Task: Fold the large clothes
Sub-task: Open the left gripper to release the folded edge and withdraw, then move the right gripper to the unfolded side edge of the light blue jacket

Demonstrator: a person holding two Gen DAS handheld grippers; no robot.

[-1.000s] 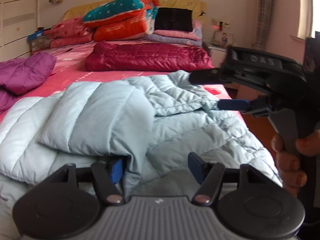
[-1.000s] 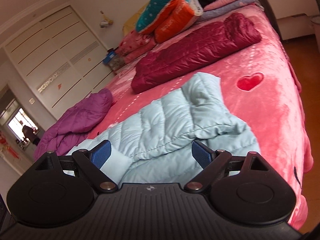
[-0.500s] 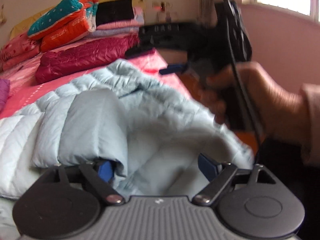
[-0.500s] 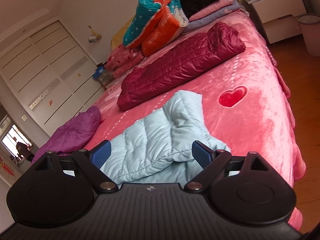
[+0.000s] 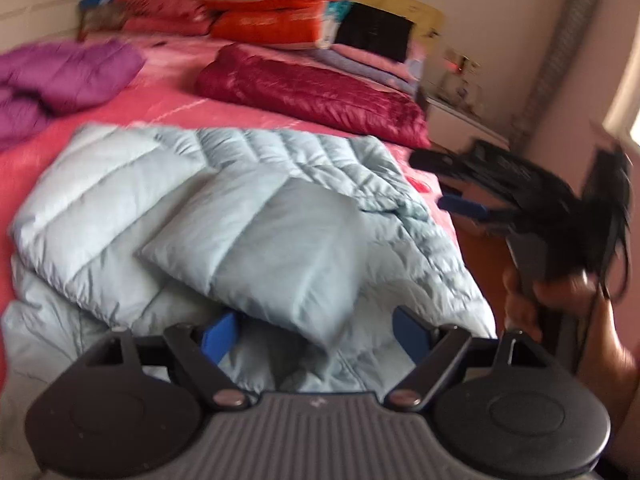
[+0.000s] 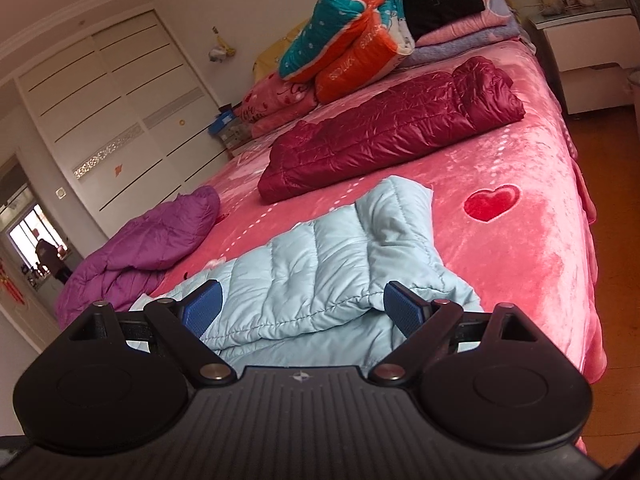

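Pale blue quilted down jacket lies spread over the near part of the pink plush bed, one sleeve folded across its body. The left claw sits low over the jacket's near edge; its jaws have just been opening and now stand wide, the folded sleeve's tip lying between the blue pads without being pinched. The right claw hovers over the jacket's other side, jaws wide apart and gripping nothing, held by a hand. Farther up the bed rest a folded maroon quilted jacket and a crumpled purple jacket.
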